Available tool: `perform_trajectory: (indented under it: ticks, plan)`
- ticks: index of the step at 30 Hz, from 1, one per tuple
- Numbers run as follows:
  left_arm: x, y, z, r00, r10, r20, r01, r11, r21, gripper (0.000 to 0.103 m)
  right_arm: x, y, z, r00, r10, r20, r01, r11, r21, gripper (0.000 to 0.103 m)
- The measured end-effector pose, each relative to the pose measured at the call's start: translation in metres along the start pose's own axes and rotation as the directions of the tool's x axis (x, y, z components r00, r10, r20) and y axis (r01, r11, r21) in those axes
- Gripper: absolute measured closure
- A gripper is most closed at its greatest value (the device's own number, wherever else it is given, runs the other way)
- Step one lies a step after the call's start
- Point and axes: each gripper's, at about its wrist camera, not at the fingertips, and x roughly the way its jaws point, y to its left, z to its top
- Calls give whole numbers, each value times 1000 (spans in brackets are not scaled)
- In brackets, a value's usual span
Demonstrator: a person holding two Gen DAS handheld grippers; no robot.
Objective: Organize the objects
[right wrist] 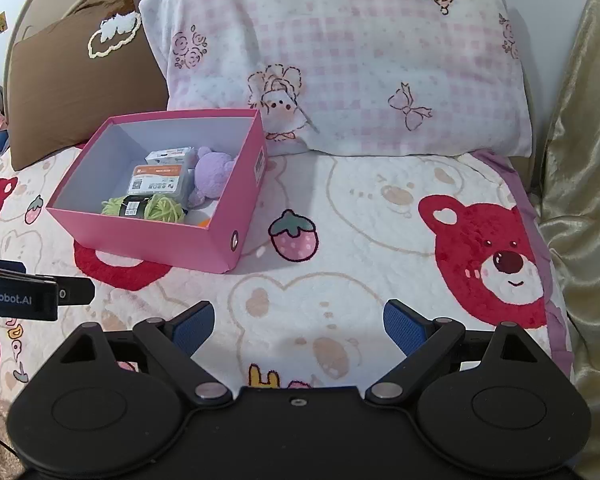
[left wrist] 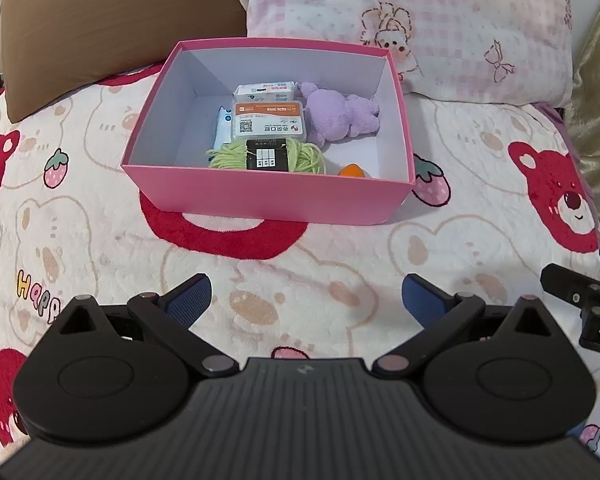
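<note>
On the bed: pink box (left wrist: 260, 196) on blanket (left wrist: 340, 264), already holding green yarn (left wrist: 266, 155), purple plush (left wrist: 340, 114), packets.
Left gripper (left wrist: 306, 300): fingers spread, empty, short of box.
Right gripper (right wrist: 298, 326): fingers spread, empty.
Judgement: sorting likely finished.

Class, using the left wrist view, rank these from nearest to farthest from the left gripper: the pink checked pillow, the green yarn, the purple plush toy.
From the left gripper:
1. Green yarn, at the front of the pink box.
2. Purple plush toy, deeper in the box, right side.
3. Pink checked pillow, behind the box, upper right.
</note>
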Motion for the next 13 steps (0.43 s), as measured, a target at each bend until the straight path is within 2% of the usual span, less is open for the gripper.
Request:
perform_trajectory:
  ticks: [13]
  plan:
    - [-10,13,2,999,26,27,-26,1000,2,0,1,0,-1,1000,-4,-11,4,1000,-2,9]
